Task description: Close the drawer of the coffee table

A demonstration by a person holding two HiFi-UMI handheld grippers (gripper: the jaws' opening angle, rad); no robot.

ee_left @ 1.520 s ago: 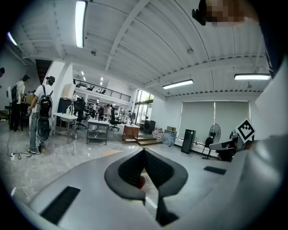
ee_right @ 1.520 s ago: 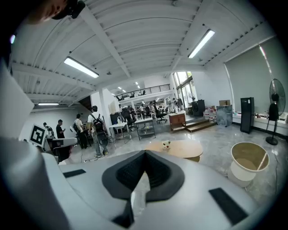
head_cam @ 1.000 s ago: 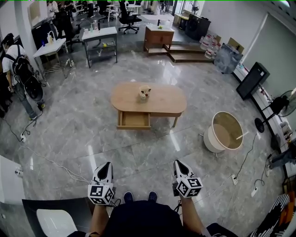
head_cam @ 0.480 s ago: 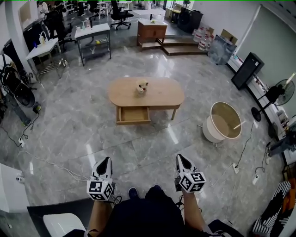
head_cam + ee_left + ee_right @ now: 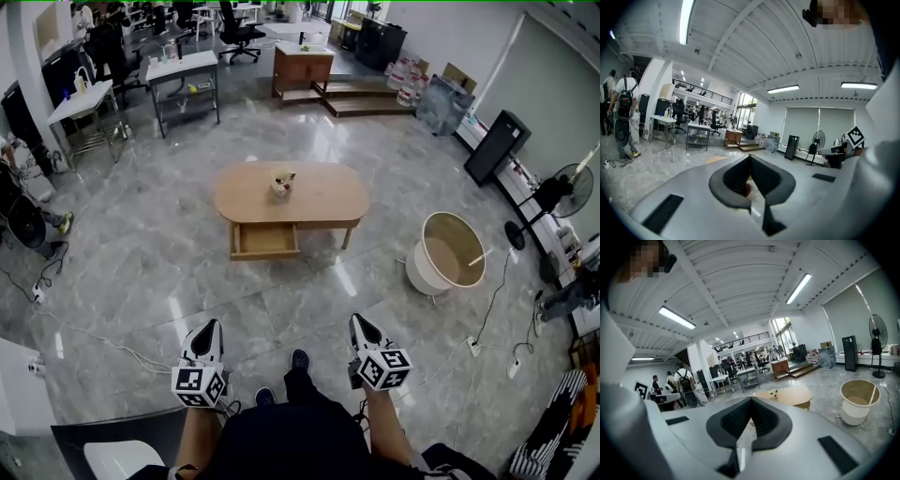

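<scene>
Left gripper [image 5: 212,326]: jaws pressed together at the tips, nothing between them. Drawer [image 5: 265,241] stands pulled out of the coffee table [image 5: 323,192], well ahead of both jaw pairs, roughly between their lines. Right gripper [image 5: 357,321]: jaws likewise together, empty. Step judged: approach. Next move calls for closing the distance, then setting jaw tips flat against the drawer front.

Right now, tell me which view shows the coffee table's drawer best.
The head view: the drawer shows whole from above, pulled out of the coffee table. The right gripper view catches only the table's top, the left gripper view a mere sliver of it; neither shows the drawer.
</scene>
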